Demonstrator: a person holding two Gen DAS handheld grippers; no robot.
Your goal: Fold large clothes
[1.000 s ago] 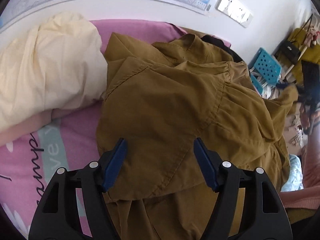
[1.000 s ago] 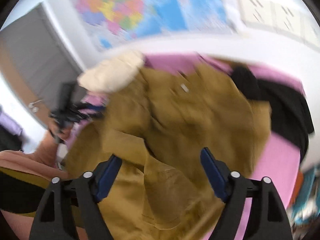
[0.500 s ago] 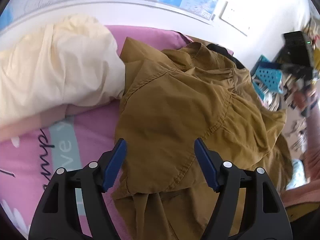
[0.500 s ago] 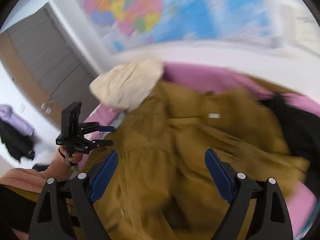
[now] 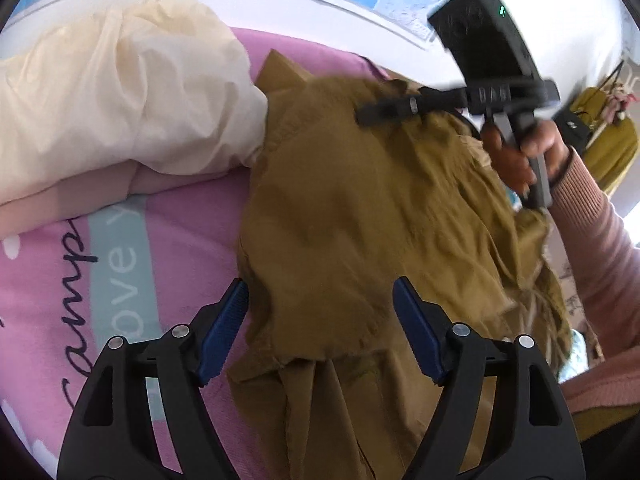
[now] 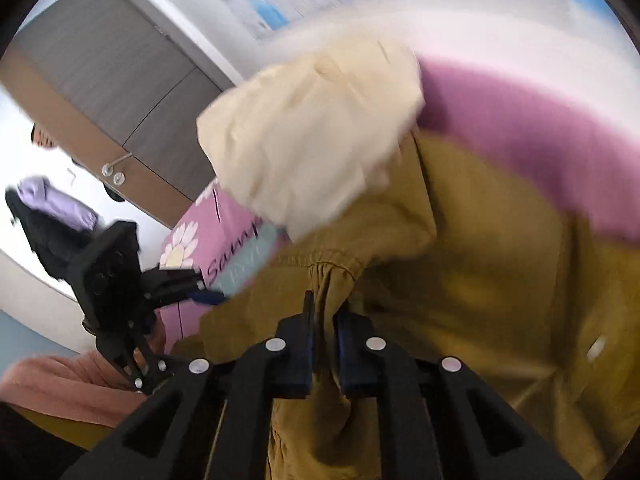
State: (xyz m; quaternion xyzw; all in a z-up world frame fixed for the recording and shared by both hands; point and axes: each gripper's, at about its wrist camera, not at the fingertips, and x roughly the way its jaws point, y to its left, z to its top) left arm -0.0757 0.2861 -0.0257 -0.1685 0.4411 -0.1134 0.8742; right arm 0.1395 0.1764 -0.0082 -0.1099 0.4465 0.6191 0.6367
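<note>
My left gripper (image 5: 320, 332) hangs with its jaws wide apart above the near edge of the mustard-brown jacket (image 5: 360, 216), which lies rumpled on the pink bedsheet (image 5: 188, 220). My right gripper (image 6: 324, 330) has its jaws clamped together on a gathered fold of that jacket (image 6: 480, 280). A cream pillow (image 5: 120, 96) sits just beside the jacket, touching its far edge. The sheet carries dark script I can only partly read, plus pale letters "ove" on a teal band (image 5: 120, 268). A wall map (image 5: 400, 4) hangs behind; its print is too blurred.
</note>
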